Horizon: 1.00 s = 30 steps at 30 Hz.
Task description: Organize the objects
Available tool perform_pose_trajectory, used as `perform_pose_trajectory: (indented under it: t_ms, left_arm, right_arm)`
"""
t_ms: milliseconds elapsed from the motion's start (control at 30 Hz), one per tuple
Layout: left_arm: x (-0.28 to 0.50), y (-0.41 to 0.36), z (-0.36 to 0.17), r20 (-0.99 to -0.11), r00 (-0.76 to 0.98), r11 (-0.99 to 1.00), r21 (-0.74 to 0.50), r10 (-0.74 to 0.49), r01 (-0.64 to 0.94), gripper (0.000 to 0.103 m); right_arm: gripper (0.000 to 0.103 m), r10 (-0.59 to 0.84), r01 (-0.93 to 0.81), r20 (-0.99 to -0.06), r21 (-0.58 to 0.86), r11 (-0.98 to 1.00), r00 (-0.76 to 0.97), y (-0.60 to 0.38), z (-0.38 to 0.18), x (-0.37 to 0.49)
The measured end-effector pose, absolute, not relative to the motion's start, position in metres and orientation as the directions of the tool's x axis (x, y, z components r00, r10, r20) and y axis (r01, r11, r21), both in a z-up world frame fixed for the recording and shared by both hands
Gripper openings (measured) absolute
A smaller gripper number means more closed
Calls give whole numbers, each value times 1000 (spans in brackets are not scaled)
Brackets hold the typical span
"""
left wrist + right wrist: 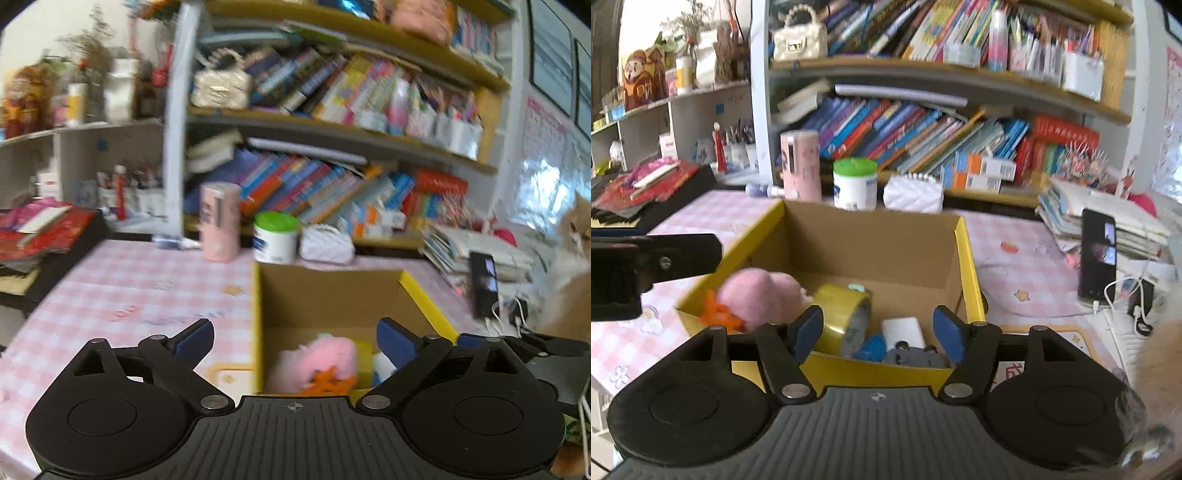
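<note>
An open cardboard box (428,299) with yellow edges stands on the pink checked tablecloth (122,280). Inside lie a pink plush toy (325,360) with an orange part, a yellow tape roll (842,314), a white power bank (901,330), a blue item (873,347) and a small grey car (912,356). My left gripper (295,341) hovers open over the box's near left side, above the plush, with nothing between its blue pads. My right gripper (878,330) is open above the box's near wall, its pads clear of the tape roll. One black finger (683,254) of the left gripper shows beside the box.
Behind the box stand a pink cylinder (799,166), a white jar with a green lid (855,182) and a white quilted pouch (912,194). A phone (1097,254) with cables leans against stacked papers on the right. A cat (576,236) sits at the far right. Bookshelves fill the back.
</note>
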<state>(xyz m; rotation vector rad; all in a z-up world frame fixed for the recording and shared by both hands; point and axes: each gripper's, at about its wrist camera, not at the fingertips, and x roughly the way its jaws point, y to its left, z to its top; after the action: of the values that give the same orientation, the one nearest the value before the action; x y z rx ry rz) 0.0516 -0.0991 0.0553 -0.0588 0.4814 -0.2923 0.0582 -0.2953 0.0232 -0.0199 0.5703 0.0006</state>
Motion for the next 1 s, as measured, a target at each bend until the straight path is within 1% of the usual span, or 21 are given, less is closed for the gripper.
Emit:
perform_pose_trajectory:
  t_ms: [67, 200, 233, 367, 433, 567, 633, 767, 833, 1000]
  left_arm:
    - [45, -83, 57, -439, 861, 966, -130, -258, 224, 99]
    - [35, -49, 55, -471, 862, 981, -135, -186, 137, 100]
    - [34, -42, 53, -484, 860, 985, -133, -161, 109, 100]
    - [25, -13, 49, -532, 842, 991, -135, -89, 19, 100]
    - [17, -2, 46, -546, 834, 990, -138, -73, -4, 100]
    - [1, 5, 37, -564, 822, 995, -101, -77, 24, 100]
    - [-2, 4, 36, -573, 815, 996, -67, -88, 61, 100]
    - [-8, 0, 36, -574, 813, 994, -12, -99, 112, 101]
    - [-11, 0, 34, -580, 809, 994, -3, -93, 113, 103]
    - [-14, 2, 30, -610, 788, 994, -1, -87, 109, 103]
  right_arm:
    - [69, -10, -1, -519, -20, 1000, 855, -280, 30, 50]
    - [77, -33, 24, -501, -25, 999, 865, -244, 41, 40]
    - [83, -36, 31, -502, -19, 999, 864, -236, 42, 37]
    - [90, -64, 63, -516, -19, 998, 854, -196, 39, 19]
    - [94, -85, 78, -531, -36, 996, 843, -178, 33, 8]
    - [97, -77, 58, -569, -51, 997, 819, -152, 20, -8]
    - [100, -77, 66, -571, -41, 997, 817, -145, 19, -12]
    - [102, -90, 95, -570, -22, 995, 817, -137, 18, -22]
    - [103, -98, 107, -577, -18, 994, 811, -134, 16, -27]
    - [103, -116, 142, -609, -6, 990, 785, -133, 11, -35]
